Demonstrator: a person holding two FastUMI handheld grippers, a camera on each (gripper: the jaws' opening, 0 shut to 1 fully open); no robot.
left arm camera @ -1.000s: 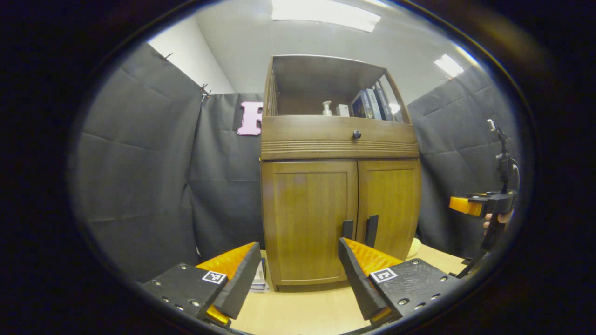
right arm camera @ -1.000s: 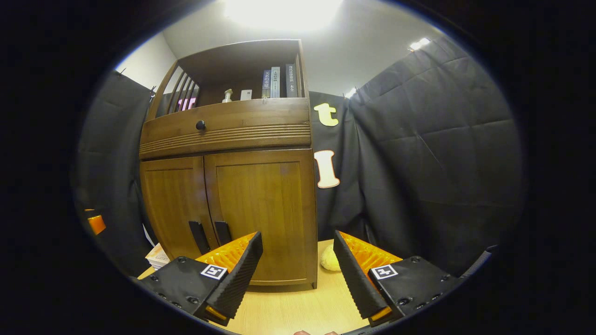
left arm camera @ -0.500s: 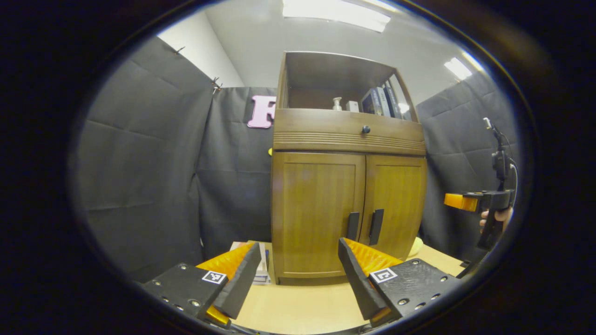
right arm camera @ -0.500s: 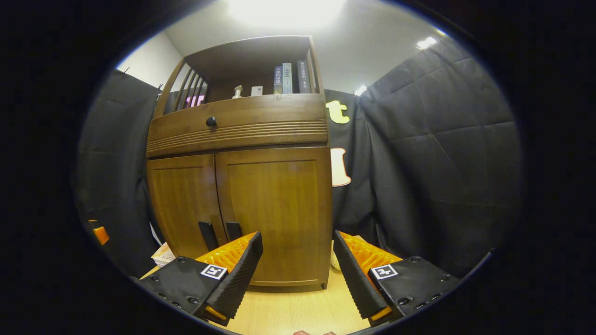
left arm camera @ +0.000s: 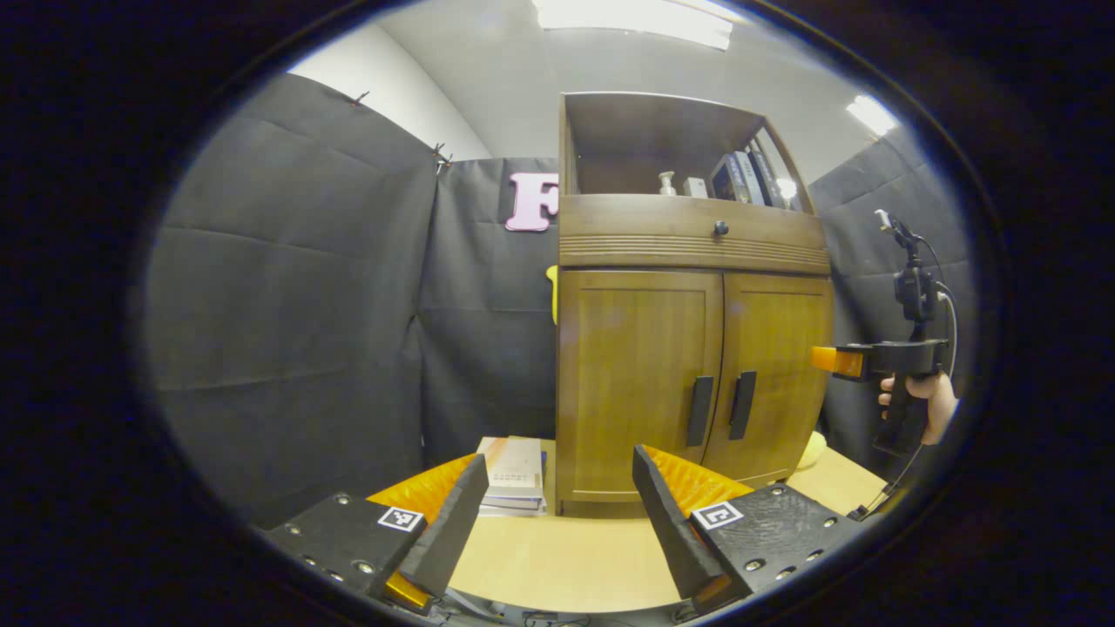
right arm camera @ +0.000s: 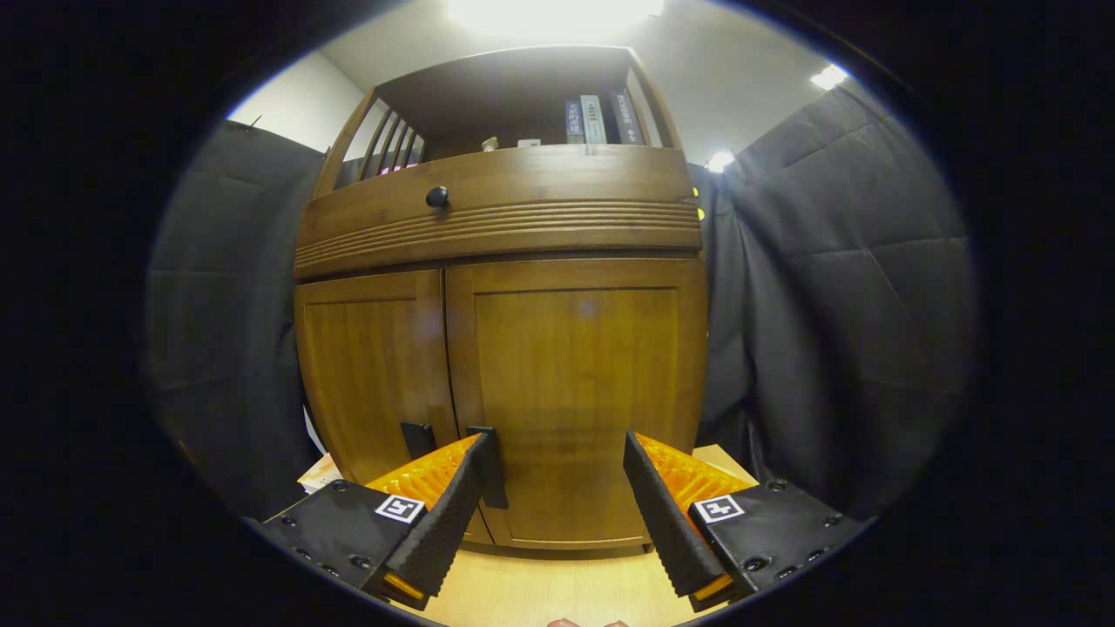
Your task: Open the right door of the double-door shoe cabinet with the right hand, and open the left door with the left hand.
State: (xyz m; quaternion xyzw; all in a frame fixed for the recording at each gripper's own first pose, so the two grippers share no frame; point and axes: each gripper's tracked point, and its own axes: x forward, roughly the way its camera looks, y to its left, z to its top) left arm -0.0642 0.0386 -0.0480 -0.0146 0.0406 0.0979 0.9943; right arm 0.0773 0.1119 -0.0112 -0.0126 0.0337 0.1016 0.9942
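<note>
Cabinet: we see the wooden cabinet [left arm camera: 688,348] standing on a pale table [left arm camera: 566,557], against black cloth walls.
Doors: the left door [left arm camera: 640,374] and right door [left arm camera: 771,374] both sit closed, flush with the frame.
Handles: two dark vertical bars flank the centre seam, the left handle [left arm camera: 699,410] just beside the right handle [left arm camera: 742,405].
Left gripper: we hold the left gripper [left arm camera: 557,514] low over the table edge, fingers wide apart and empty, well short of the cabinet and pointing left of its front.
Right gripper: in the right gripper view our right gripper [right arm camera: 553,488] is close to the right door [right arm camera: 575,401], fingers spread and clamping nothing; the right handle [right arm camera: 490,466] shows just behind the tip of the left-hand finger, and we cannot tell whether they touch.
Same gripper from afar: the left gripper view shows the right gripper [left arm camera: 836,360] held by a hand [left arm camera: 928,405], level with the right door's outer edge.
Above the doors: a drawer with a dark knob [left arm camera: 720,228], and an open shelf with books [left arm camera: 740,177] and a small bottle [left arm camera: 666,183].
Table: a stack of books [left arm camera: 514,470] lies left of the cabinet; a yellow thing [left arm camera: 810,448] peeks out at its right.
</note>
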